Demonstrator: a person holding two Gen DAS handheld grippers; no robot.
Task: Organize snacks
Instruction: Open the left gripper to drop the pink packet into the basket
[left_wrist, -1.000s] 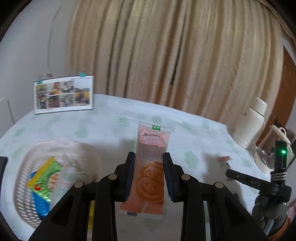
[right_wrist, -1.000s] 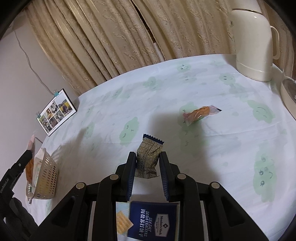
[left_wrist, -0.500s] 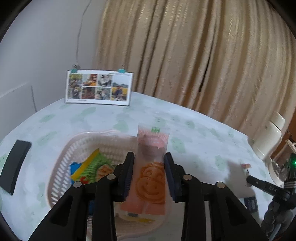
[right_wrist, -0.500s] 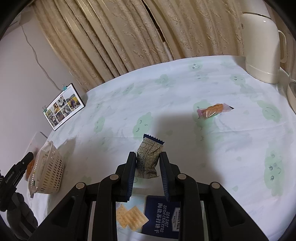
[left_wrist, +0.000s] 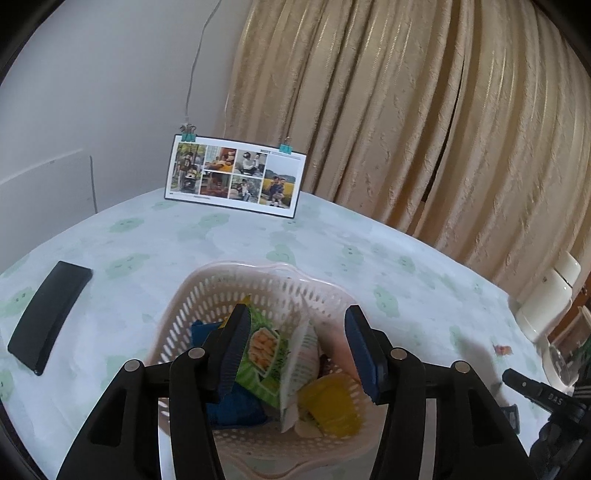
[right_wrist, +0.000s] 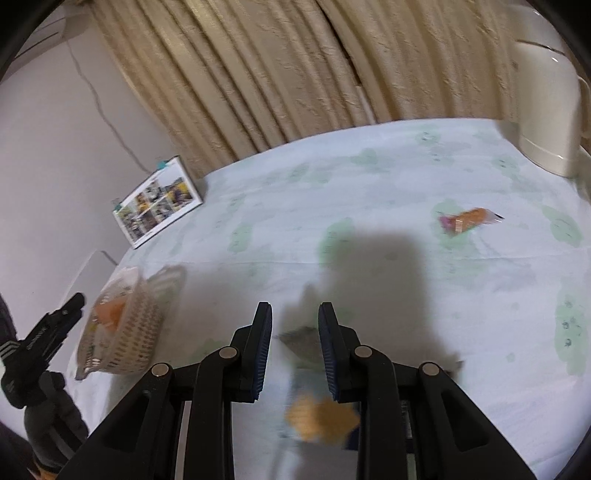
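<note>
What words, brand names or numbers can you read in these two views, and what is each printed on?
"DAS": white letters on the black mount arm, right edge of the left wrist view.
Green snack packet in the basket: print too small to read.
Photo board: caption strip too small to read.
Cracker box, right wrist view: blurred, nothing readable.

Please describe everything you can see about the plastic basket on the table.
The basket looks like pale cream plastic, with slotted walls and a wavy rim. It stands upright on the tablecloth. Inside lie a green snack packet, a yellow one, something blue and a pinkish wrapper. The open left tongs hover above it; contact is unclear.
</note>
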